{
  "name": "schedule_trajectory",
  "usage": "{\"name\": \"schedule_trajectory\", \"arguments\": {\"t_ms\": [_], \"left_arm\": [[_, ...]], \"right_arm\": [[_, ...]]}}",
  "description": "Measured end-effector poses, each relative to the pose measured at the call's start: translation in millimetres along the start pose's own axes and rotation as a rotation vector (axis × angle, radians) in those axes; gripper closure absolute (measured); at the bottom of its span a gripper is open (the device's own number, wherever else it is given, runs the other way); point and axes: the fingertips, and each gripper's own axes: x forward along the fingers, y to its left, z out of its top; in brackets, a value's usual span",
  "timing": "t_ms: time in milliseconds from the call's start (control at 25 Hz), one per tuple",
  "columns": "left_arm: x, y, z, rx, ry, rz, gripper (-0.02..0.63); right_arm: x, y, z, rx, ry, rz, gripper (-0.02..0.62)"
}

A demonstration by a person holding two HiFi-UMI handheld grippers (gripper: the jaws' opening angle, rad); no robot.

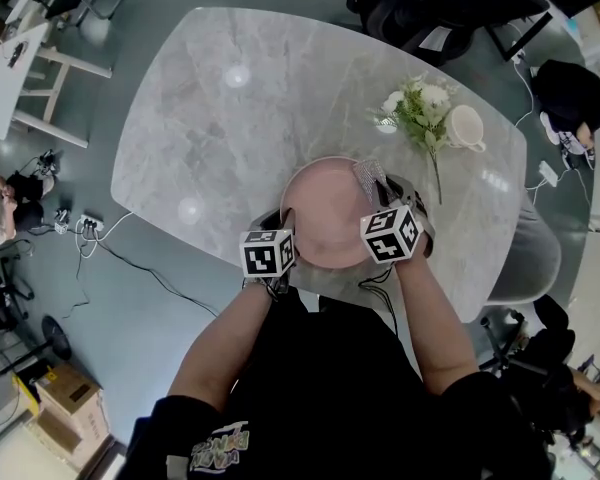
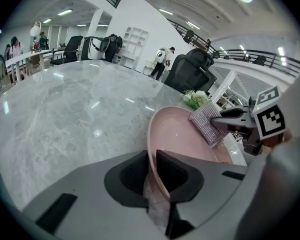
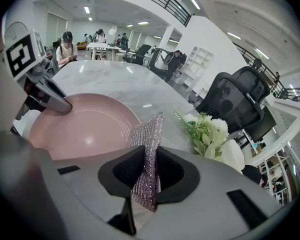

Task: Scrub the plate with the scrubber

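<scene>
A pink plate (image 1: pixel 325 213) is held over the near edge of the marble table (image 1: pixel 220 118). My left gripper (image 1: pixel 277 268) is shut on the plate's near left rim; in the left gripper view the rim (image 2: pixel 155 154) runs between the jaws and the plate is tilted. My right gripper (image 1: pixel 385 213) is shut on a silvery purple scrubber (image 1: pixel 368 176), which lies at the plate's far right side. In the right gripper view the scrubber (image 3: pixel 147 144) stands on edge between the jaws, with the plate (image 3: pixel 85 126) to its left. The left gripper view shows the scrubber (image 2: pixel 207 124) over the plate's inside.
White flowers with green leaves (image 1: pixel 420 108) and a cream cup (image 1: pixel 467 126) stand on the table just beyond and right of the plate. Office chairs (image 1: pixel 430 8) stand past the far edge. Cables and a power strip (image 1: pixel 85 226) lie on the floor at left.
</scene>
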Motion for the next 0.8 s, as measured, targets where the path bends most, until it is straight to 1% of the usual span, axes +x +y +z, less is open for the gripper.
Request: {"name": "schedule_trajectory", "arguments": {"t_ms": [80, 120, 240, 320, 560, 720, 800], "left_arm": [[0, 0, 0, -0.004, -0.001, 0.0, 0.545], [1, 0, 1, -0.006, -0.003, 0.001, 0.545], [1, 0, 1, -0.012, -0.007, 0.003, 0.546], [1, 0, 0, -0.017, -0.007, 0.003, 0.546], [2, -1, 0, -0.034, -0.011, 0.006, 0.548], [2, 0, 0, -0.047, -0.015, 0.009, 0.548], [2, 0, 0, -0.054, -0.019, 0.011, 0.549]], "right_arm": [[-5, 1, 5, 0.035, -0.034, 0.014, 0.515], [-8, 4, 9, 0.078, -0.056, 0.043, 0.517], [-16, 23, 18, 0.246, -0.108, 0.182, 0.518], [-20, 39, 21, 0.304, -0.12, 0.258, 0.52], [-28, 99, 19, 0.397, -0.097, 0.453, 0.52], [-33, 130, 19, 0.423, -0.074, 0.534, 0.52], [-35, 143, 19, 0.435, -0.058, 0.559, 0.52]]}}
